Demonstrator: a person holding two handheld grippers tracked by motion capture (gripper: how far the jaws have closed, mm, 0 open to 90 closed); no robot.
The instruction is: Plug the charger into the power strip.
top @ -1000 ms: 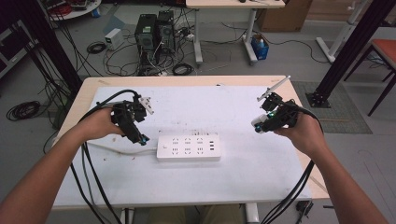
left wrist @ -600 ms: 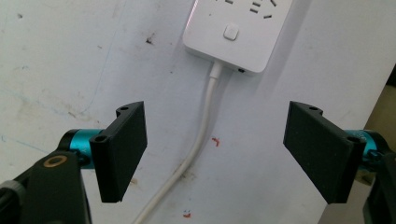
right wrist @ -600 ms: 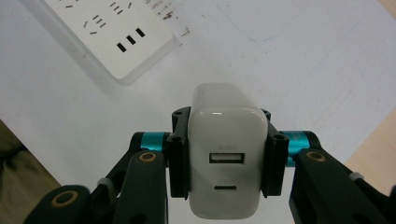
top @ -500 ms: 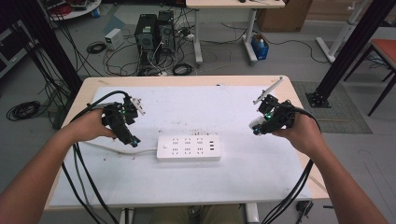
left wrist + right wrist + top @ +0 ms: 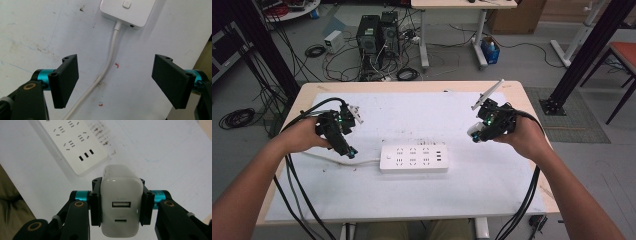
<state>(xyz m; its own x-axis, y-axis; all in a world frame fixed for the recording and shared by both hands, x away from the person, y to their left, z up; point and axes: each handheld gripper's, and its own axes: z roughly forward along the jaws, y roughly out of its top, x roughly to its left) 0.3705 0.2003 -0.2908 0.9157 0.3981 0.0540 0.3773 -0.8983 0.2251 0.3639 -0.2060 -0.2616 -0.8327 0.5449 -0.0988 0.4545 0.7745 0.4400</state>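
A white power strip (image 5: pixel 413 158) lies in the middle of the white table top; its switch end (image 5: pixel 127 10) and white cord (image 5: pixel 105 67) run below the left gripper. My left gripper (image 5: pixel 350 151) hangs just left of the strip, jaws wide open with nothing between them (image 5: pixel 115 82). My right gripper (image 5: pixel 476 134) is held above the table to the right of the strip, shut on a white USB charger block (image 5: pixel 121 206), whose USB ports face the camera. The strip's sockets (image 5: pixel 72 142) lie beyond the charger.
The table's white sheet (image 5: pixel 492 185) has bare room in front of and behind the strip. Black cables (image 5: pixel 297 185) trail from both grippers over the near edge. Computer towers (image 5: pixel 374 35) and loose wires sit on the floor behind the table.
The left gripper has shifted slightly left and back, staying open. The right gripper with the charger has drifted a little toward the strip.
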